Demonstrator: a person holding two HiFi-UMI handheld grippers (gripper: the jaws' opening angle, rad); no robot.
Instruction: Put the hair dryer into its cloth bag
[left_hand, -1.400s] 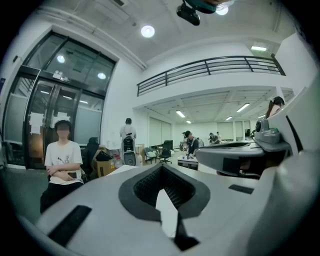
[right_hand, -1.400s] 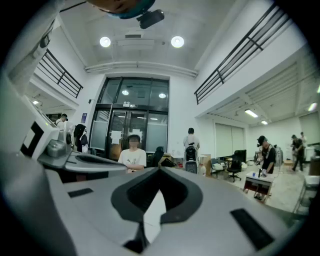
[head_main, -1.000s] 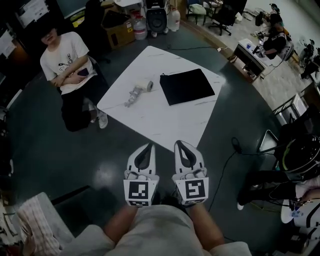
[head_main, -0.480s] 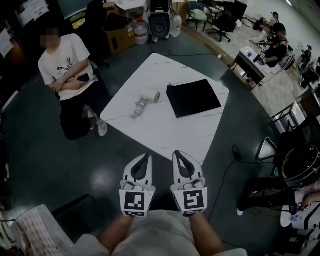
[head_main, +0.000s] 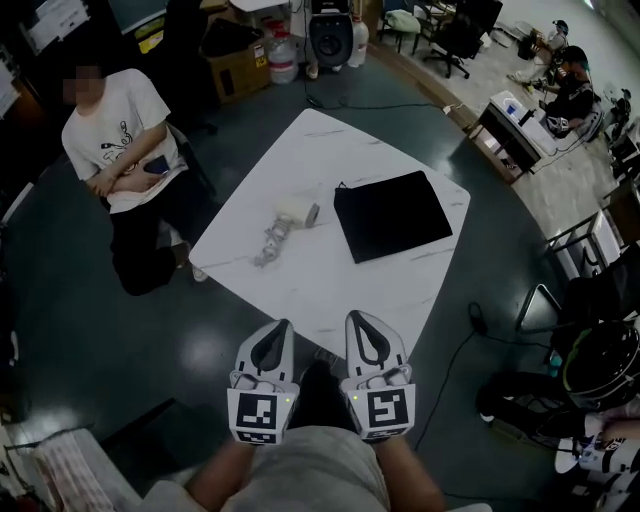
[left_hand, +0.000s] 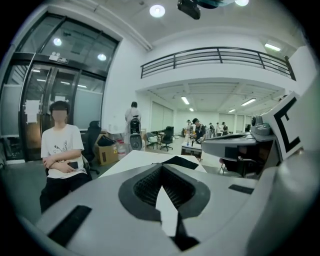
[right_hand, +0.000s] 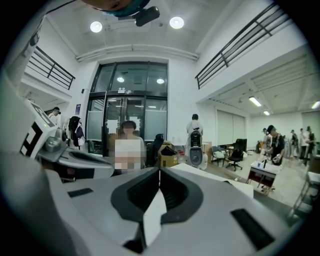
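Both grippers sit lower in the head view than a second ago, and the bench (head_main: 330, 295) has slid down the frame toward you. Its near corner now reaches down beside the right gripper. Dryer and bag keep the same arrangement on the top.

- Hair dryer (head_main: 283, 228): pale, lying on its side at the middle left of the white bench. Its barrel end points to the upper right and its handle trails to the lower left. Nothing touches it.
- Cloth bag (head_main: 392, 214): black, flat, roughly square, just right of the dryer. A strip of bare bench shows between them. In the left gripper view only its dark near corner (left_hand: 177, 161) shows above the fingers.
- Left gripper (head_main: 284, 324): bottom centre of the head view, short of the bench edge and over the dark floor. Its own view (left_hand: 161, 167) shows the fingers closed tip to tip with nothing between them.
- Right gripper (head_main: 352, 316): just beside the left one and parallel to it, with the marker cube toward you. Its own view (right_hand: 159, 171) shows the fingers pressed together and empty.
- Your forearms enter from the bottom edge, one behind each gripper.
- Seated person (head_main: 110, 150): upper left of the head view, white shirt, arms folded, off the bench's left side. They also show at the left of the left gripper view (left_hand: 60, 150).
- Cardboard box (head_main: 235, 60): on the floor at the top of the frame, beyond the bench's far corner.
- Cable (head_main: 470, 320): trails across the floor at the lower right.
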